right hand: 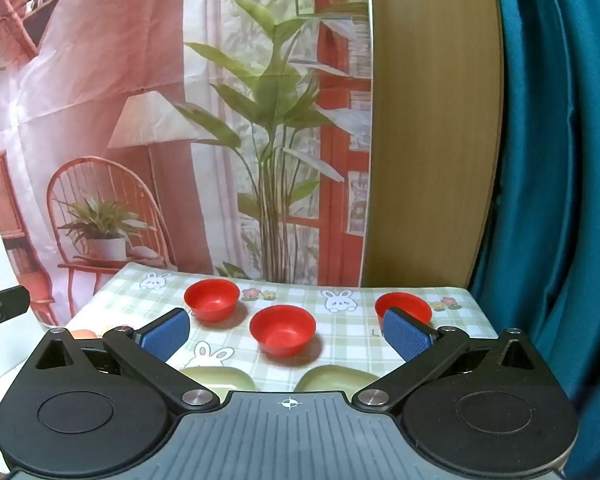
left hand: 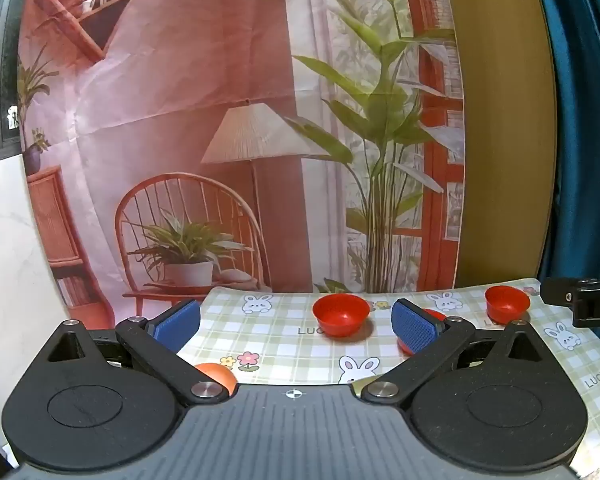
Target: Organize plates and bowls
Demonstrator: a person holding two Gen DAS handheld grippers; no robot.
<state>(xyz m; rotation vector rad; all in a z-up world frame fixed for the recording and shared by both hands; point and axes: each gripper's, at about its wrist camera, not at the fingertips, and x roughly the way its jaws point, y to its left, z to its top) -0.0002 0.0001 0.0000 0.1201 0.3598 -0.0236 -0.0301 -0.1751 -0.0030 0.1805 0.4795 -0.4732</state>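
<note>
Both grippers are held above the near edge of a table covered with a checked cloth (right hand: 352, 332) printed with rabbits and flowers. The left gripper (left hand: 296, 320) is seen with its jaws spread to full width, and nothing is held between the blue pads (left hand: 414, 326). The right gripper (right hand: 286, 330) is likewise fully spread and empty.

Three red bowls are set upright on the cloth, well apart from one another. In the right wrist view, the left bowl (right hand: 212, 300) is located toward the far edge, the middle bowl (right hand: 282, 330) is located nearer and between the right gripper's fingers, and the right bowl (right hand: 404, 306) is partly covered by the right-hand pad. Two pale green plates are positioned at the near edge, the left plate (right hand: 216, 378) and the right plate (right hand: 338, 376), each cut off by the gripper body. An orange object (left hand: 216, 374), possibly a further dish, is only partly visible at the cloth's left edge. A printed room backdrop (right hand: 140, 120) is hung behind the table.
</note>
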